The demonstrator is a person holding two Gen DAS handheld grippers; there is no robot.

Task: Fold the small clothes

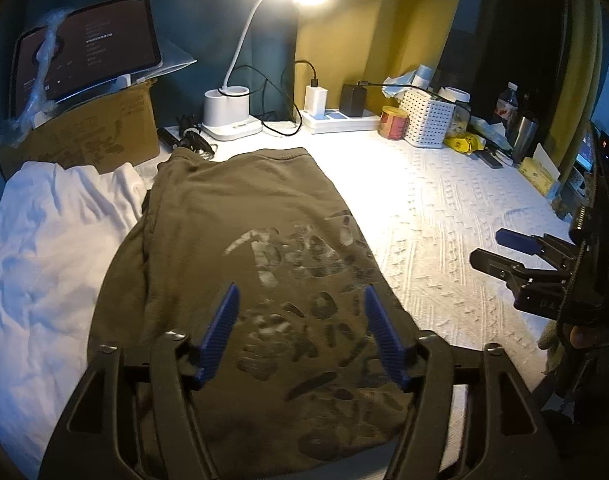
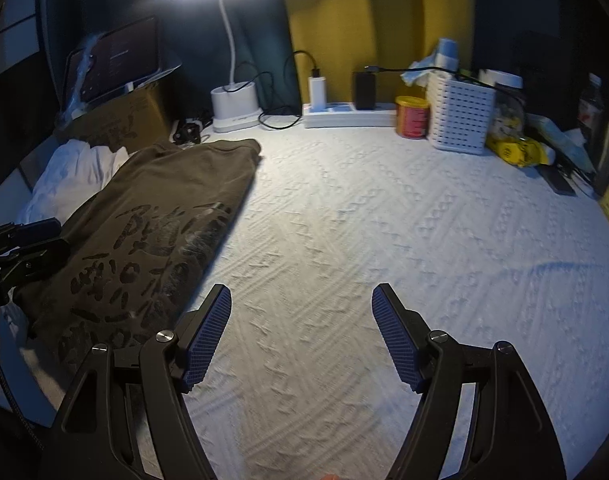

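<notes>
An olive-brown T-shirt (image 1: pixel 240 240) with a dark printed design lies folded into a long strip on the white textured cover; it also shows in the right wrist view (image 2: pixel 156 232) at the left. My left gripper (image 1: pixel 300 300) is open and empty, hovering just above the shirt's printed part. My right gripper (image 2: pixel 302 300) is open and empty over bare cover, right of the shirt; it also shows in the left wrist view (image 1: pixel 500 248) at the right edge. A crumpled white garment (image 1: pixel 52 248) lies left of the shirt.
At the back stand a cardboard box (image 1: pixel 100 136) with a tablet (image 1: pixel 84 44), a lit desk lamp (image 1: pixel 228 116), a power strip (image 1: pixel 340 120) with chargers, a red tin (image 1: pixel 392 122), a white basket (image 1: pixel 428 118) and bottles (image 1: pixel 508 104).
</notes>
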